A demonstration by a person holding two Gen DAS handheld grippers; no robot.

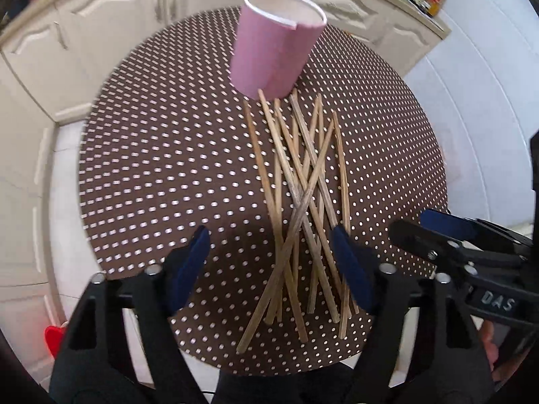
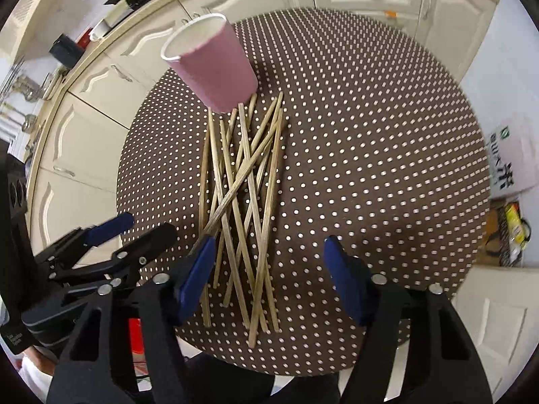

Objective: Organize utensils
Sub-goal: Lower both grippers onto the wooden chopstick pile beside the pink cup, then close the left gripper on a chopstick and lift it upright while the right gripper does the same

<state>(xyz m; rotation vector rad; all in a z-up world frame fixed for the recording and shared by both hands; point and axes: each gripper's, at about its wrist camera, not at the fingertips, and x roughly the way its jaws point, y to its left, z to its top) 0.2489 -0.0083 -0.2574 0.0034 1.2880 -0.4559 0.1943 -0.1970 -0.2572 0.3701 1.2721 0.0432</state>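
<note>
Chopsticks (image 1: 305, 202) lay in a loose crossed heap on the round counter (image 1: 151, 185), which wore a brown cloth with white dots. In the left wrist view the heap ran from the centre of the frame down toward the lower edge, its far tips touching or nearly touching the foot of a pink cup (image 1: 276, 40) at upper centre. The cup stood upright with its mouth open; I saw nothing in it. In the right wrist view the same heap (image 2: 246, 208) sat left of centre, with the cup (image 2: 212, 64) at upper left.

The left hand-held gripper (image 1: 269, 269) was low over the near end of the heap, jaws parted about halfway and holding nothing; its right blue pad overlapped the sticks in the picture, and several stick ends lay between the pads. Whether it touched them I could not tell. The right hand-held gripper (image 2: 269, 276) was likewise partly open and empty, its left pad just over the sticks' left side and the near ends between the pads. Each tool showed at the other view's lower side edge. Cream cabinets (image 1: 101, 17) curved along the top of both frames.
</note>
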